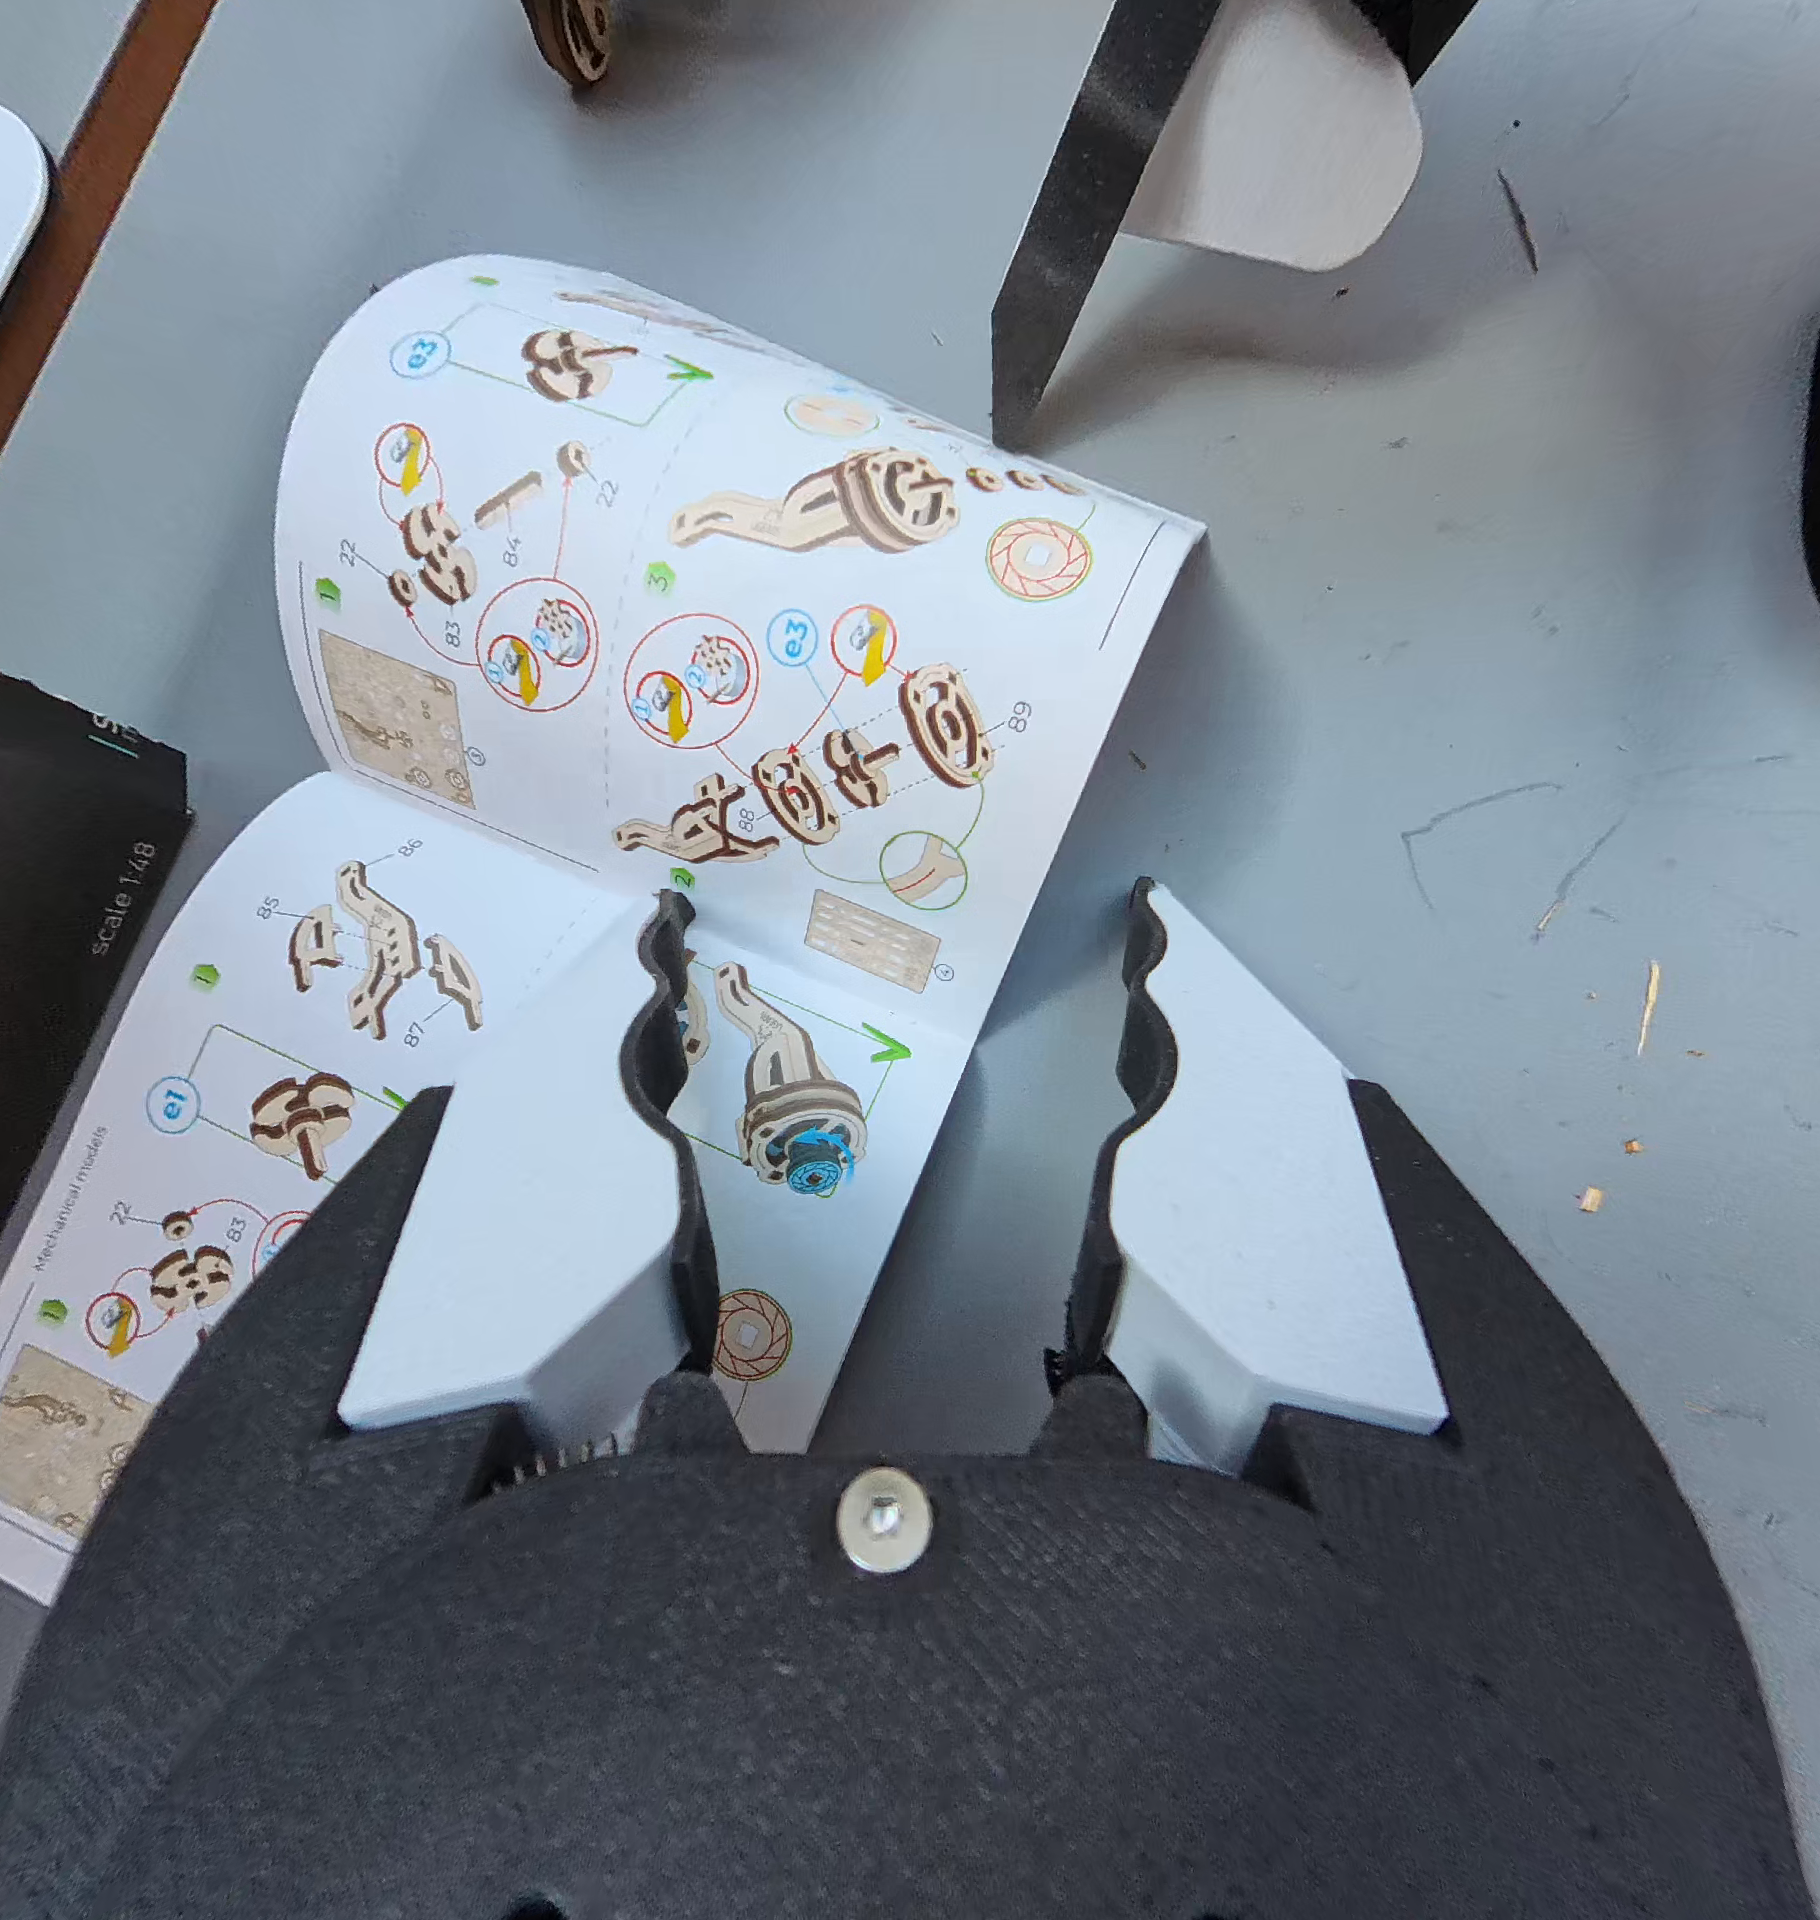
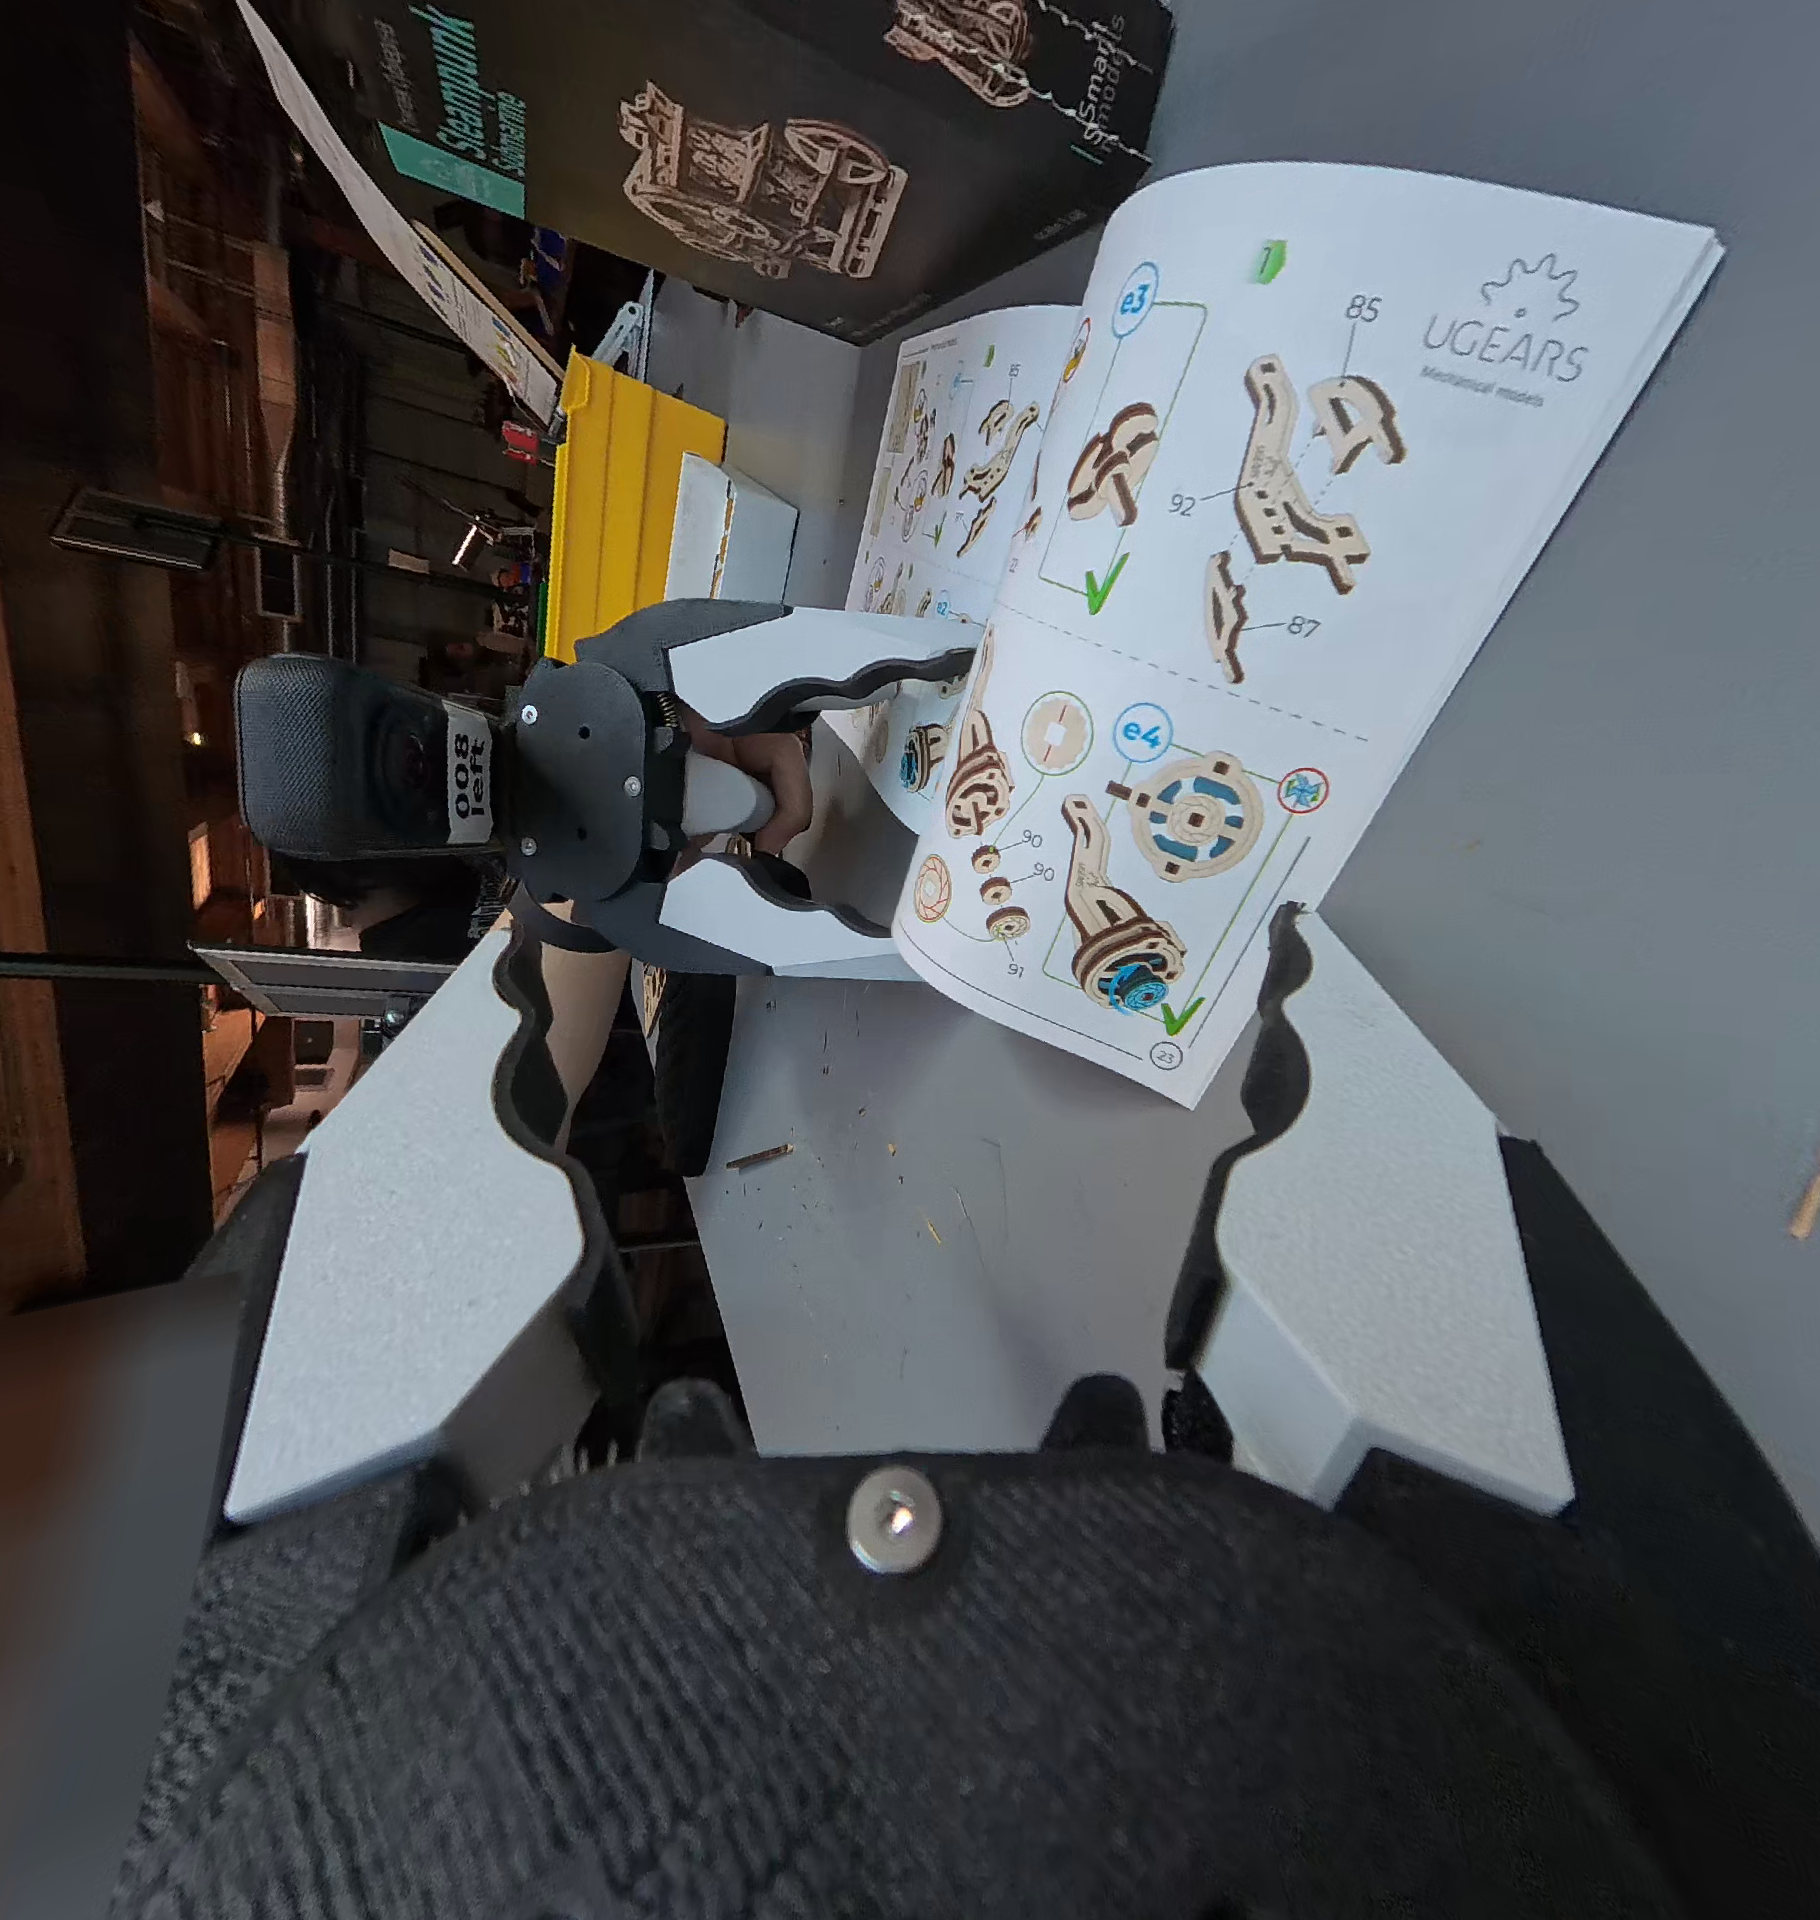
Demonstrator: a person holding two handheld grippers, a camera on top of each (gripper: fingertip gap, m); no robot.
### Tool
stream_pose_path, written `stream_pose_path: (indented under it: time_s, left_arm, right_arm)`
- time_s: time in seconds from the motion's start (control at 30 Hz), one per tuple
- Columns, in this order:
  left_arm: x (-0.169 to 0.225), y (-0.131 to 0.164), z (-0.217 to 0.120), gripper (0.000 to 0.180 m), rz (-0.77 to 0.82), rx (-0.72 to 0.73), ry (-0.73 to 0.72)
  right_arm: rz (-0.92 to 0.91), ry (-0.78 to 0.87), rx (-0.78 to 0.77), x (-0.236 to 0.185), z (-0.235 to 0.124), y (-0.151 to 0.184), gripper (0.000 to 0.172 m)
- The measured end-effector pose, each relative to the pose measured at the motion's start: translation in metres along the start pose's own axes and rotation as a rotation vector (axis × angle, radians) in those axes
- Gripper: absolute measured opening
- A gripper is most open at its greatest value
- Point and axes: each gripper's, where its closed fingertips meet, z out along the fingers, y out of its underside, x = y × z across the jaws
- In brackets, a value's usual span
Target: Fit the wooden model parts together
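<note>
Left wrist view: left gripper [image 1: 901, 904] spread, nothing pinched, over the open instruction booklet [image 1: 781, 665] on the grey bench [image 1: 1508, 727]; brown wooden part [image 1: 573, 42] at the far edge. Right wrist view: right gripper [image 2: 895, 935] wide, bare; black model box [image 2: 781, 156] and yellow bin [image 2: 625, 468] show only here.

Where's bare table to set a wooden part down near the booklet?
Free: grey table right of the instruction booklet, bearing only wood crumbs; also the strip between booklet edge and right gripper. Crowded: booklet's left, by the black box.
</note>
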Motion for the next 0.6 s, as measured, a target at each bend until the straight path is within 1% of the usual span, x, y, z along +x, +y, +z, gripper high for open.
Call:
stream_pose_path:
  time_s: [0.07, 0.1, 0.17, 0.3, 0.43, 0.53, 0.6]
  left_arm:
    - [0.0, -0.001, 0.0, 0.083, -0.012, -0.003, -0.021]
    - [0.0, -0.002, 0.001, 0.08, -0.02, 0.0, -0.033]
    - [-0.005, -0.003, 0.0, 0.064, -0.051, 0.012, -0.076]
    - [-0.007, -0.002, -0.001, 0.06, -0.092, 0.023, -0.086]
    - [-0.006, -0.004, -0.003, 0.059, -0.163, 0.062, -0.042]
    - [-0.005, -0.006, -0.004, 0.059, -0.191, 0.093, 0.008]
    - [-0.005, -0.007, -0.004, 0.059, -0.203, 0.105, 0.021]
  right_arm:
    - [-0.004, -0.012, -0.005, -0.002, 0.003, 0.001, 0.134]
    - [-0.003, -0.02, -0.006, -0.003, 0.004, 0.002, 0.134]
    - [-0.005, -0.034, -0.008, -0.004, 0.005, 0.002, 0.134]
    - [-0.041, -0.045, -0.008, -0.002, 0.0, 0.005, 0.133]
    - [-0.116, -0.026, 0.04, 0.005, -0.015, 0.006, 0.134]
    - [-0.098, -0.03, 0.089, 0.012, -0.028, 0.002, 0.131]
    - [-0.064, -0.061, 0.111, 0.012, -0.031, 0.0, 0.129]
